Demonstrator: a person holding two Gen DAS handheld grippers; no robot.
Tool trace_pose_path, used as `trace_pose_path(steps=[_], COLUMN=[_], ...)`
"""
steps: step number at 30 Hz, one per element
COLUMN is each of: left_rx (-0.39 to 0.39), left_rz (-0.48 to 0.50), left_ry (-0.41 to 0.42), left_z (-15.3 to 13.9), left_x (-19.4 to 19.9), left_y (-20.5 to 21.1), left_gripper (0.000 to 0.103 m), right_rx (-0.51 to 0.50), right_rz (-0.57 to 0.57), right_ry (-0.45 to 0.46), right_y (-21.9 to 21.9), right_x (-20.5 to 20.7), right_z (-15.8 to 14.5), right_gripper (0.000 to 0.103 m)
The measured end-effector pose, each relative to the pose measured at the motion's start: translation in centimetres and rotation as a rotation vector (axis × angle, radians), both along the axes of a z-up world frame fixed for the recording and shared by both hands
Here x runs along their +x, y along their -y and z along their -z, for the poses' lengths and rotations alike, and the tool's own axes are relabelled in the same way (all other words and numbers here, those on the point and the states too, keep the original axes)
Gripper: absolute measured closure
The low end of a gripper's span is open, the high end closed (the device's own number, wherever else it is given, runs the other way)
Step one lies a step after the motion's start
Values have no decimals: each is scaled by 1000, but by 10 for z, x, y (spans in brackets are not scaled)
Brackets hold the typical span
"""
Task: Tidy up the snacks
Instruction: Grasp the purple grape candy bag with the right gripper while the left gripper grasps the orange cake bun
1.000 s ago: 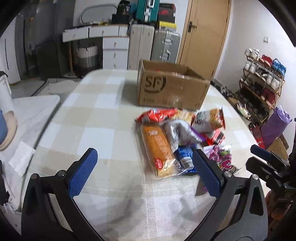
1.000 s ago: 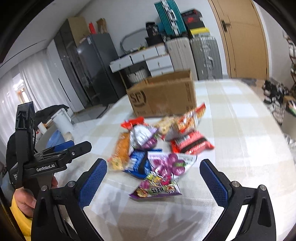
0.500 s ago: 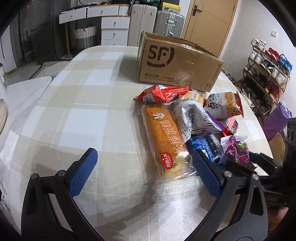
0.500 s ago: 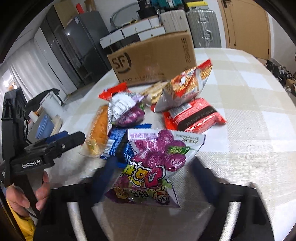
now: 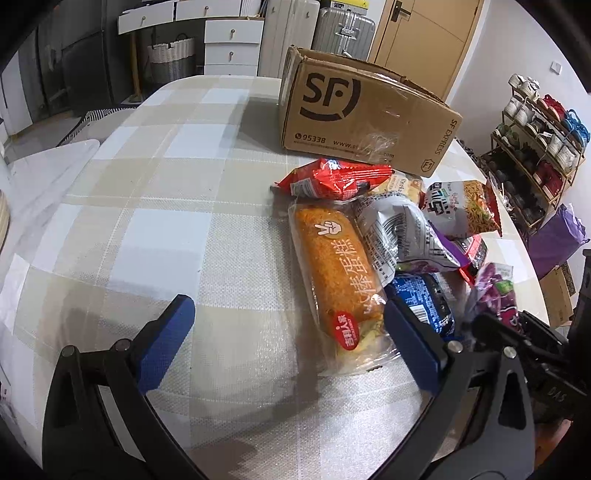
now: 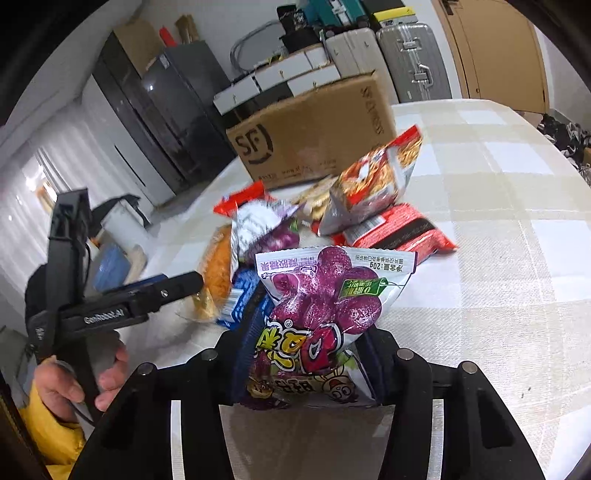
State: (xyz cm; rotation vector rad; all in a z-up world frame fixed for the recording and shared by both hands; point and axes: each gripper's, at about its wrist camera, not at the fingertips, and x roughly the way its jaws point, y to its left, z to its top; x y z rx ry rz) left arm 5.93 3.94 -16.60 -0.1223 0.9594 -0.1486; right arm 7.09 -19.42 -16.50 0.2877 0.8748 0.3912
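A pile of snack packs lies on the checked tablecloth (image 5: 177, 206) in front of an open cardboard box (image 5: 362, 122). My right gripper (image 6: 310, 332) has its jaws closing, and the pads press the sides of a purple grape candy bag (image 6: 325, 295), which bunches between them. My left gripper (image 5: 286, 308) hangs open low over the cloth, its right finger beside the near end of an orange cake pack (image 5: 336, 273), with nothing between the pads. A blue pack (image 5: 421, 299), a silver-purple pack (image 5: 402, 236) and red packs (image 5: 336, 177) lie in the pile.
The box (image 6: 314, 136) stands behind the pile. A person's hand (image 6: 66, 384) in a yellow sleeve holds the left gripper's handle. Off the table's right side stand a shoe rack (image 5: 535, 122) and a purple bag (image 5: 554, 240). Suitcases (image 5: 343, 29) and white drawers (image 5: 229, 40) line the far wall.
Both grippers have come down and closer to the pile. The right jaws went from wide open to narrowed around the purple grape candy bag. The left jaws stayed open.
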Motion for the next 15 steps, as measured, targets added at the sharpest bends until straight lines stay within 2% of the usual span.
trace_pose_path(steps=[5, 13, 15], left_rx=[-1, -12, -15], left_rz=[18, 22, 29], left_ry=[-22, -95, -83], left_z=[-1, 16, 15], left_x=[7, 24, 25], left_y=[9, 16, 15], left_gripper=[1, 1, 7], right_rx=[71, 108, 122], right_rz=[0, -29, -29], right_ry=[6, 21, 19], right_y=[11, 10, 12], right_x=[-3, -2, -2], right_z=[1, -1, 0], right_gripper=[52, 52, 52])
